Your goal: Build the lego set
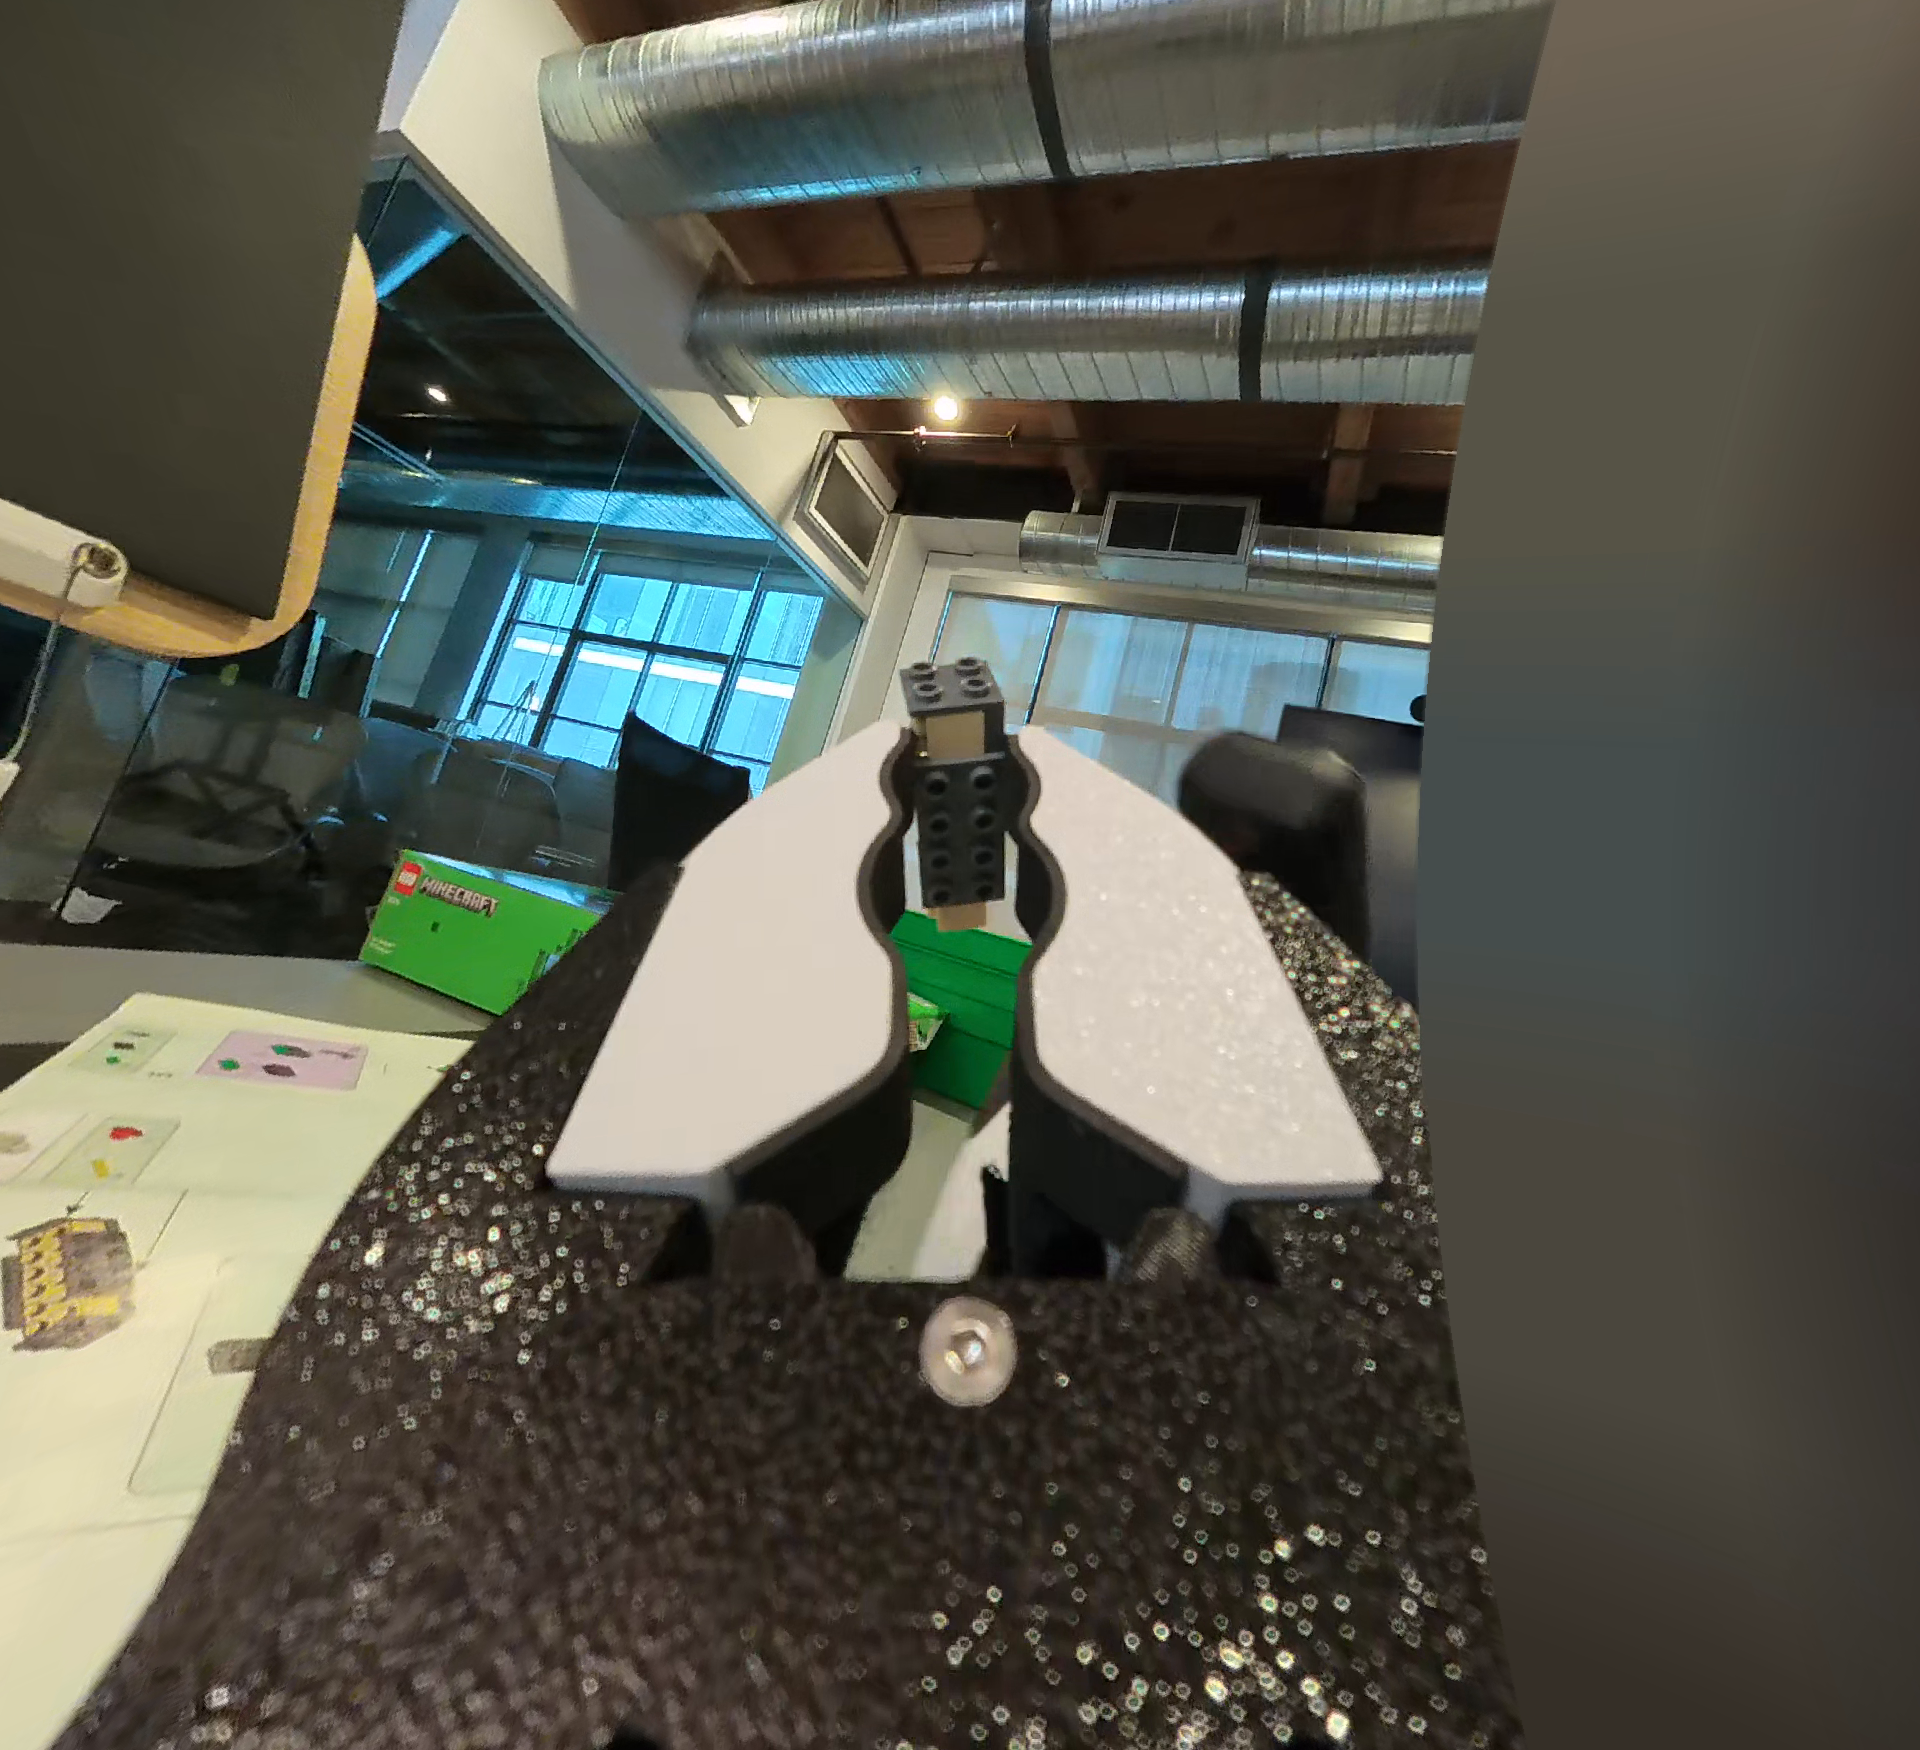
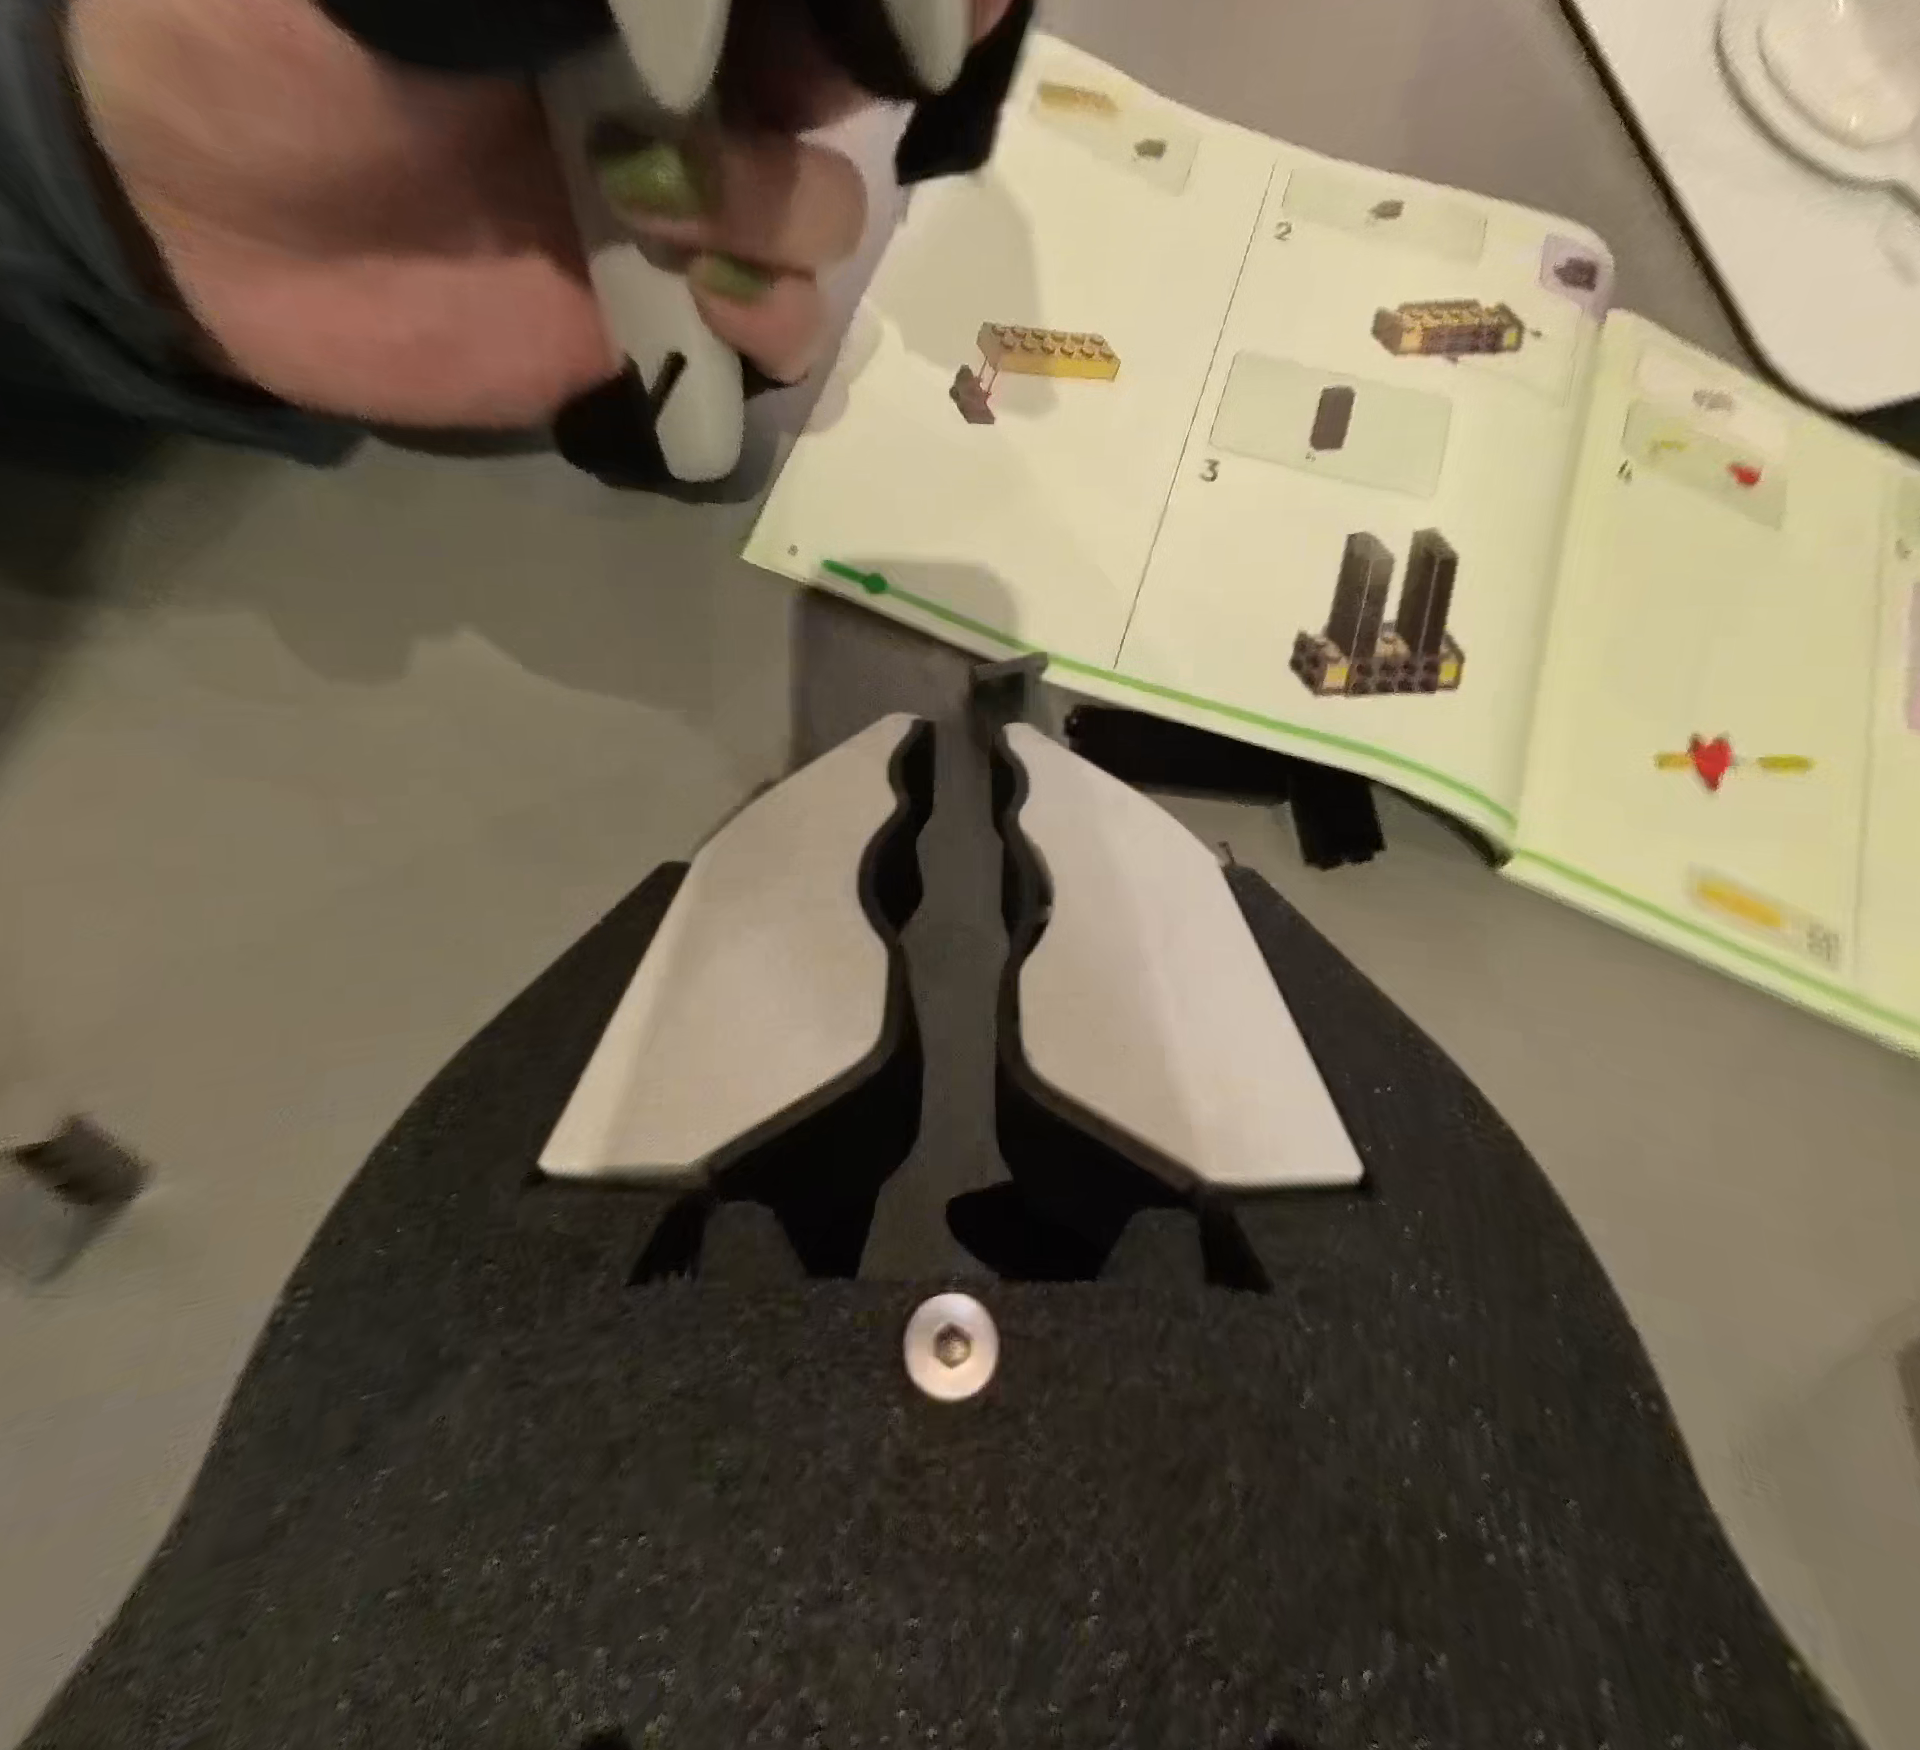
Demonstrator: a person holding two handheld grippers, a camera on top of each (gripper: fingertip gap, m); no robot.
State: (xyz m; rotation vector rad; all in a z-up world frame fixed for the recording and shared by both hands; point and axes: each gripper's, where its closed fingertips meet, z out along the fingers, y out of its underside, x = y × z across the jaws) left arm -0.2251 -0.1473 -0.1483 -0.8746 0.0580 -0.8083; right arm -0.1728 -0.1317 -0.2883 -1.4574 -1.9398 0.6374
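Left gripper (image 1: 961, 822): jaws clamped on small dark-grey studded plastic brick stack (image 1: 958, 801), raised above the counter.
Right gripper (image 2: 961, 744): jaws clenched on slim dark piece (image 2: 1006, 684) — near booklet's edge.
Handling: light, rigid, slick — hold flat sides.

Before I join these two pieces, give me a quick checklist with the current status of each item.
1. Left tool gripping the dark brick assembly: ok, clamped between its fingers.
2. Assembly studs exposed for joining: ok, top studs show past the fingertips.
3. Right tool holding the long dark piece: ok, shut on it, end sticking out.
4. Instruction booklet open and in view: ok.
5. Pieces aligned with each other: cannot tell, no view shows both.
6. Sharp view of the left tool from the right wrist: not ok, motion-blurred.
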